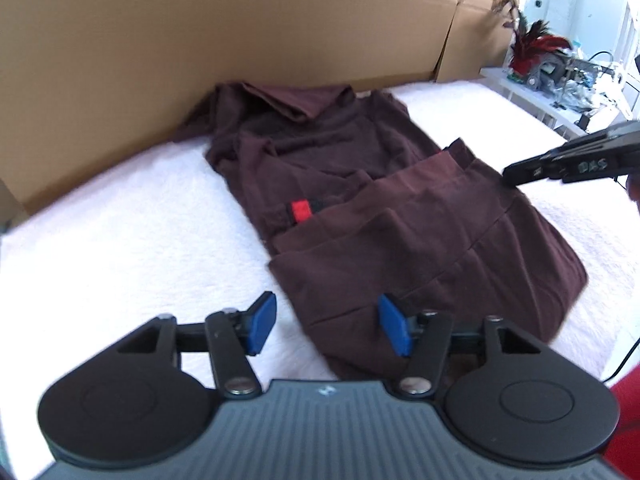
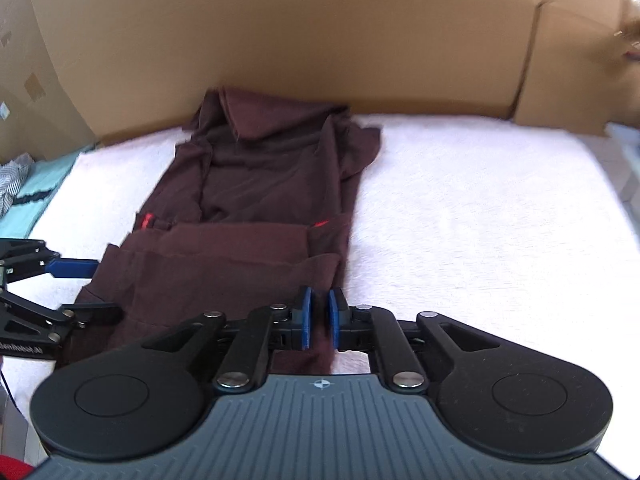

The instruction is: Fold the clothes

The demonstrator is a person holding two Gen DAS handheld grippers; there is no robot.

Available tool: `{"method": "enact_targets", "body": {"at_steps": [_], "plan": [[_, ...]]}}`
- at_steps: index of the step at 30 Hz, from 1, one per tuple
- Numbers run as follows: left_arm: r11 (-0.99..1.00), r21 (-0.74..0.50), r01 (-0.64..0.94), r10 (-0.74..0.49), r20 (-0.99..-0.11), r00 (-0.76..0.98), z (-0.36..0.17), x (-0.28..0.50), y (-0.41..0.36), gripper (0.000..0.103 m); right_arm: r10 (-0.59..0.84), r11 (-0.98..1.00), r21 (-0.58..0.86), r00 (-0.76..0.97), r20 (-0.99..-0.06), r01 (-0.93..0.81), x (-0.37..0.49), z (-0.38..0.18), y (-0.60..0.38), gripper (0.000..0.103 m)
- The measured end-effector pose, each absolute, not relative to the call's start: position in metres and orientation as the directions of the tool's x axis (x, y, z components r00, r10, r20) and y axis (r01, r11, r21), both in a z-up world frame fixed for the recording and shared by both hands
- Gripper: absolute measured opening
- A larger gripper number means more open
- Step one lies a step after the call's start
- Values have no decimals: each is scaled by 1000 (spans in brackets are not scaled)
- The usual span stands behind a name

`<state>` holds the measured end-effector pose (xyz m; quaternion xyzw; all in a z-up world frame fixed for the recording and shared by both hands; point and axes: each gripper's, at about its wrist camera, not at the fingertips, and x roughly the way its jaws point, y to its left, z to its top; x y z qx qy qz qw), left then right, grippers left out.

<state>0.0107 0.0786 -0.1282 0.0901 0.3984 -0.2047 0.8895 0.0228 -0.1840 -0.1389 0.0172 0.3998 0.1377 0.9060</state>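
Observation:
A dark brown garment (image 1: pixel 360 208) with a red tab (image 1: pixel 301 211) lies lengthwise on the white quilted cover (image 1: pixel 140 220), its near part doubled over the rest. My left gripper (image 1: pixel 328 325) is open and low over the garment's near left corner; cloth lies under the right-hand pad (image 1: pixel 394 330). In the right wrist view the left gripper (image 2: pixel 86 290) straddles the garment's (image 2: pixel 260 184) left edge. My right gripper (image 2: pixel 320 316) has its blue pads almost together at the garment's right edge, with brown cloth in the narrow gap. From the left wrist view, the right gripper's (image 1: pixel 510 172) tip rests on that edge.
Tall cardboard (image 1: pixel 240 28) walls the far side of the cover. A white shelf (image 1: pixel 560 92) with red feathers and clutter stands at the right. Teal and striped cloths (image 2: pixel 28 188) lie beyond the cover's left edge. A red sleeve (image 1: pixel 626 420) shows at the lower right.

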Motion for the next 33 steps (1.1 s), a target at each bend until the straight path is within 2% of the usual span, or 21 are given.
{"method": "enact_targets", "body": {"at_steps": [3, 7, 9, 11, 13, 15, 17, 18, 19, 22, 24, 30, 31, 33], "plan": [[886, -63, 459, -352, -737, 577, -112, -6, 92, 53, 332, 914, 87, 607, -722, -397, -7, -121, -184, 12], [827, -153, 542, -466, -725, 507, -109, -23, 81, 53, 431, 846, 148, 492, -757, -512, -33, -126, -166, 12], [810, -195, 554, -492, -740, 458, -123, -23, 70, 53, 403, 855, 131, 484, -777, -502, -35, -138, -155, 12], [810, -171, 561, -462, -776, 430, -144, -24, 63, 55, 341, 883, 91, 494, -800, -461, -34, -152, -147, 6], [798, -122, 591, -462, -753, 468, -148, -33, 65, 58, 284, 912, 54, 530, -799, -407, -33, -159, -156, 0], [788, -109, 606, -463, -754, 466, -148, -34, 67, 58, 286, 924, 81, 533, -796, -374, -34, -159, -165, 0], [780, -97, 618, -459, -759, 461, -146, -33, 69, 58, 247, 930, 40, 538, -806, -367, -35, -157, -164, 0], [783, -97, 615, -455, -764, 458, -142, -32, 71, 56, 230, 936, 31, 544, -807, -350, -36, -155, -164, 3], [785, -110, 610, -464, -757, 461, -136, -33, 76, 52, 226, 947, 46, 553, -802, -319, -38, -151, -169, 13], [792, -134, 595, -478, -743, 469, -120, -43, 89, 56, 244, 959, 110, 560, -791, -263, -53, -144, -183, 18], [806, -147, 574, -468, -753, 463, -121, -53, 94, 58, 264, 956, 135, 554, -790, -262, -59, -145, -189, 40], [896, -234, 378, -400, -796, 455, -152, -53, 93, 57, 348, 923, 198, 500, -793, -329, -51, -162, -190, 38], [900, -247, 358, -405, -779, 480, -152, -53, 93, 57, 360, 917, 203, 494, -791, -343, -49, -165, -189, 38], [905, -257, 338, -402, -776, 486, -153, -48, 90, 45, 400, 901, 234, 492, -773, -365, -47, -169, -193, 35]]}}
